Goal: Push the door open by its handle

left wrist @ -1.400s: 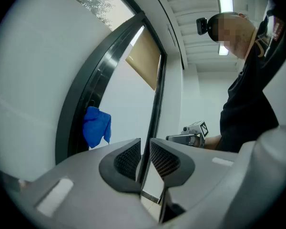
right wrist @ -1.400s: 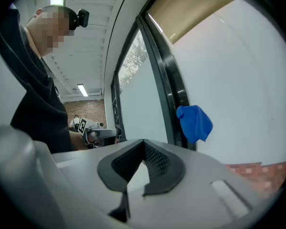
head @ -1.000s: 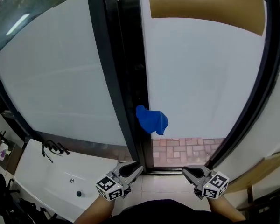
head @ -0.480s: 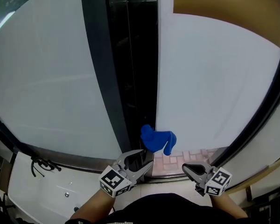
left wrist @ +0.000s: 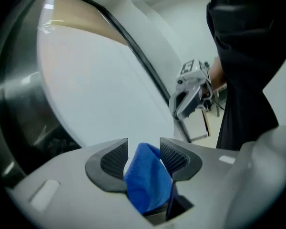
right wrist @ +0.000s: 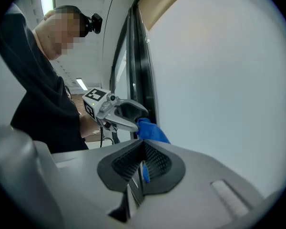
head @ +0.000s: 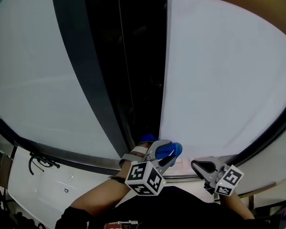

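Observation:
The door handle (head: 170, 150) is wrapped in blue and juts from the left edge of the white door panel (head: 219, 80), beside the dark frame (head: 133, 56). My left gripper (head: 165, 152) has reached it: in the left gripper view the blue handle (left wrist: 145, 180) sits between the jaws, which are opening, with a gap at the left pad (left wrist: 115, 159). The right gripper view shows the left gripper (right wrist: 133, 116) at the handle (right wrist: 151, 130). My right gripper (head: 196, 165) hangs low to the right of the handle, shut and empty, its pads (right wrist: 152, 161) together.
A second white panel (head: 33, 70) fills the left. Below it lies a white ledge (head: 52, 187) with a black cable (head: 38, 163). A brown patch (head: 262, 1) is at the door's top right. The person's dark clothing (left wrist: 243, 70) is close behind both grippers.
The view has closed in on the door. My left gripper rose forward to the blue handle and its jaws spread around it. The right gripper barely moved.

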`<act>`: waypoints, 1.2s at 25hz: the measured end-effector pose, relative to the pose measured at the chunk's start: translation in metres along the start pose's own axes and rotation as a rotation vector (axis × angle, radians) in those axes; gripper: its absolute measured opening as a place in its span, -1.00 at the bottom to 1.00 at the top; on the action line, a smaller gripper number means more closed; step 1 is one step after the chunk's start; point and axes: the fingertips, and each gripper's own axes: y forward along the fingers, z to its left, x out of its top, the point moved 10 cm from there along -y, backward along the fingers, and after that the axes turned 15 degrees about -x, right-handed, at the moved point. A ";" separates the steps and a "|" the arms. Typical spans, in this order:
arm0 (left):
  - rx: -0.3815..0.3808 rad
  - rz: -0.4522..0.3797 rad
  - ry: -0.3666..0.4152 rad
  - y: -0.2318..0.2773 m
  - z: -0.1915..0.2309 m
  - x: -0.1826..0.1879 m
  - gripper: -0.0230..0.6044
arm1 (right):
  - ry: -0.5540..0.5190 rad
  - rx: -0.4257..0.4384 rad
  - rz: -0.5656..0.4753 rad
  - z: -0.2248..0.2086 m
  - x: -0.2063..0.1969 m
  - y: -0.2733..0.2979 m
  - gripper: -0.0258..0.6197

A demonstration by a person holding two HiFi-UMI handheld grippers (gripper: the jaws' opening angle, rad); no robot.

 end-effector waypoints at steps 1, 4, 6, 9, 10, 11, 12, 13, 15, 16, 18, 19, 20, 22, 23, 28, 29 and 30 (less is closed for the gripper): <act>0.002 0.088 0.016 0.011 0.000 0.000 -0.30 | 0.000 0.024 -0.004 -0.005 0.001 0.000 -0.92; 0.044 0.329 0.067 0.034 0.002 -0.003 -0.39 | -0.008 0.107 -0.037 -0.023 0.006 0.001 -0.92; 0.029 0.441 0.079 0.044 0.006 -0.002 -0.41 | -0.005 0.145 -0.057 -0.036 0.008 0.001 -0.92; -0.052 0.603 0.111 0.058 0.009 -0.001 -0.53 | 0.008 0.197 -0.059 -0.048 0.006 -0.004 -0.92; -0.072 0.663 0.147 0.065 0.009 -0.003 -0.61 | 0.010 0.210 -0.059 -0.052 0.004 -0.005 -0.92; -0.086 0.717 0.183 0.071 0.008 -0.005 -0.73 | 0.014 0.221 -0.061 -0.056 0.003 -0.005 -0.92; -0.094 0.755 0.208 0.076 0.007 -0.006 -0.79 | 0.020 0.230 -0.065 -0.059 0.002 -0.006 -0.92; -0.098 0.777 0.221 0.080 0.006 -0.008 -0.83 | 0.025 0.239 -0.068 -0.062 0.001 -0.006 -0.92; -0.092 0.794 0.238 0.083 0.004 -0.010 -0.86 | 0.032 0.258 -0.069 -0.066 0.000 -0.006 -0.92; -0.083 0.800 0.251 0.084 0.003 -0.011 -0.87 | 0.033 0.268 -0.066 -0.067 -0.001 -0.006 -0.92; -0.074 0.813 0.271 0.086 0.000 -0.012 -0.88 | 0.035 0.283 -0.057 -0.069 -0.003 -0.005 -0.92; -0.080 0.816 0.276 0.087 0.000 -0.013 -0.88 | 0.035 0.289 -0.056 -0.070 -0.004 -0.004 -0.92; -0.092 0.817 0.280 0.089 0.000 -0.014 -0.89 | 0.034 0.294 -0.055 -0.070 -0.005 -0.003 -0.92; -0.114 0.824 0.287 0.092 -0.001 -0.017 -0.89 | 0.030 0.306 -0.055 -0.070 -0.007 -0.002 -0.92; -0.114 0.833 0.295 0.093 -0.003 -0.019 -0.89 | 0.033 0.310 -0.054 -0.070 -0.007 -0.001 -0.92; -0.065 0.867 0.349 0.098 -0.006 -0.026 -0.89 | 0.068 0.314 -0.046 -0.073 -0.011 0.004 -0.92; -0.061 0.872 0.359 0.100 -0.007 -0.028 -0.89 | 0.066 0.312 -0.051 -0.074 -0.014 0.005 -0.92; -0.059 0.881 0.368 0.102 -0.008 -0.030 -0.89 | 0.064 0.312 -0.057 -0.075 -0.017 0.006 -0.92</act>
